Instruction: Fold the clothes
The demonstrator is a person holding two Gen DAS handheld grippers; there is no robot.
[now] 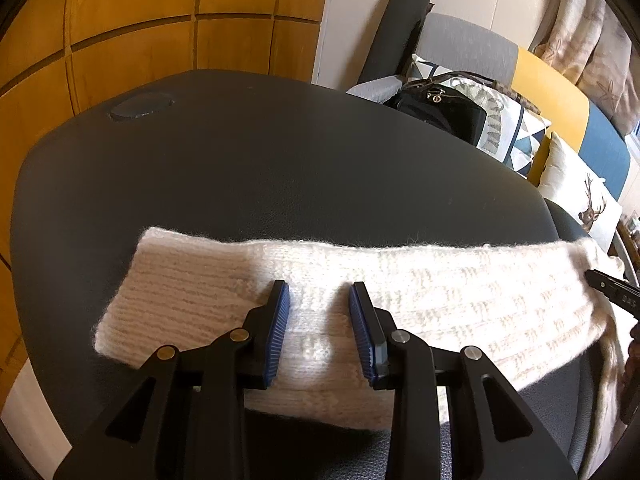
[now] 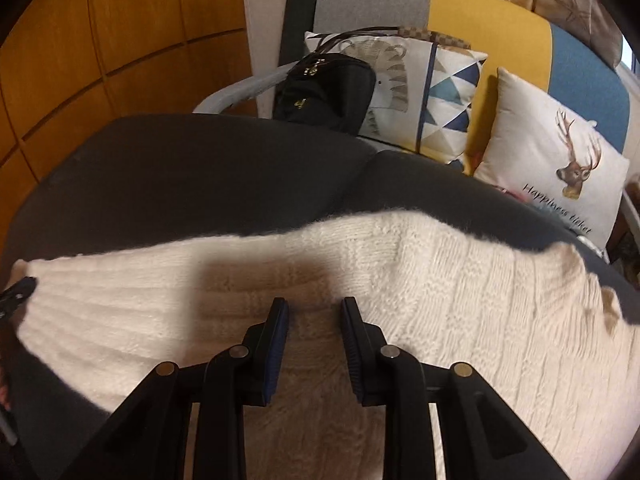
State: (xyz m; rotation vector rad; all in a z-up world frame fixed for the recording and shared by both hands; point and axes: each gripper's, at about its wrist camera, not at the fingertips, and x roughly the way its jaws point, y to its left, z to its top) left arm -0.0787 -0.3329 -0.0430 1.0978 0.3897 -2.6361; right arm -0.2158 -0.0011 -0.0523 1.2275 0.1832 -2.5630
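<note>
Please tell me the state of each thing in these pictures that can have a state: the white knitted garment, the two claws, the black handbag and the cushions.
White knitted garment: lying as a long band across the dark surface, one end hanging over the edge.
Left claw: open, over the garment.
Right claw: open, over the garment.
Black handbag: closed, on the sofa.
Deer cushion: upright, leaning on the sofa back.

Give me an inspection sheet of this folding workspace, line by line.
Surface: dark padded top, bare behind the knit.
Job's things: cream knitted garment lying in a long band across it, right end over the edge.
Clutter: nothing seen on the surface.
Claws: left claw and right claw both open over the knit, nothing pinched.
Cables: nothing seen.
Surroundings: wood-panelled wall, black handbag, deer cushion on a sofa.
</note>
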